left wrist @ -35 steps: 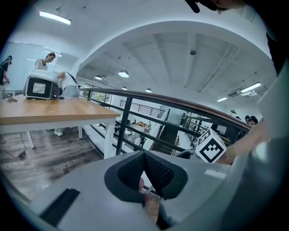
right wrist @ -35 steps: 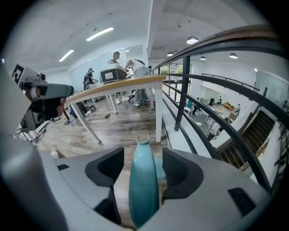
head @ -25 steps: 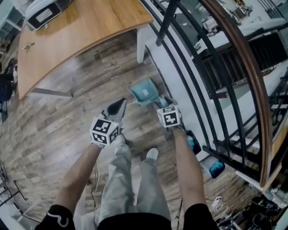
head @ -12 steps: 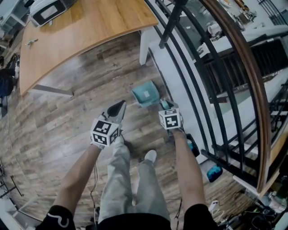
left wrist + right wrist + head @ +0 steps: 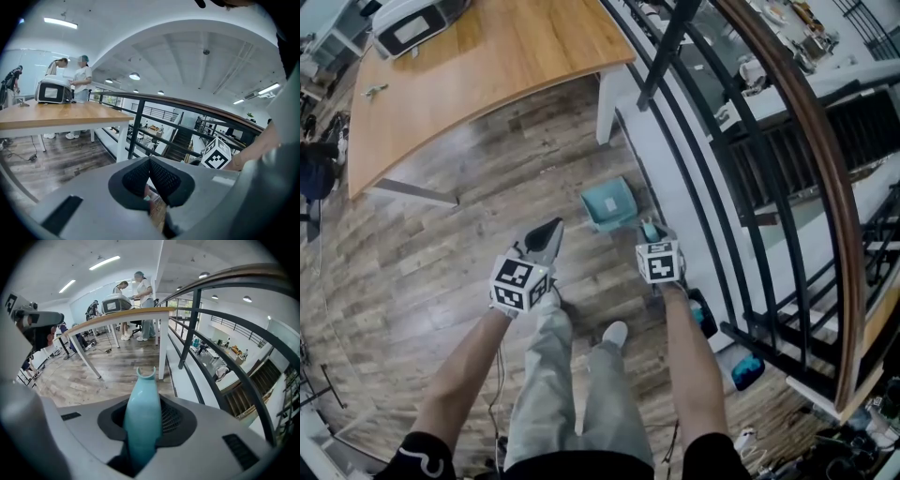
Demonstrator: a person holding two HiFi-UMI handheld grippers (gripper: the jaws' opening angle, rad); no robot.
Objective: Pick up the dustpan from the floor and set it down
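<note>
The teal dustpan (image 5: 609, 204) lies on the wood floor beside the white ledge, its handle pointing toward me. In the right gripper view that teal handle (image 5: 142, 427) runs up between the jaws. My right gripper (image 5: 650, 232) has just been closing and its pads now press on the handle from both sides. To the left of the dustpan my left gripper (image 5: 550, 231) hangs over bare floor. Its jaws meet at the tips with nothing between them (image 5: 149, 162).
A wooden table (image 5: 469, 66) with a white leg stands ahead, with a grey device (image 5: 417, 23) on it. A black railing (image 5: 741, 187) with a wooden handrail runs along the right above the white ledge (image 5: 675, 178). Two blue objects (image 5: 748, 372) lie by the railing. Two people (image 5: 82, 79) stand beyond the table.
Both grippers keep their places and the dustpan lies where it was on the floor. Only the head view has shifted slightly.
</note>
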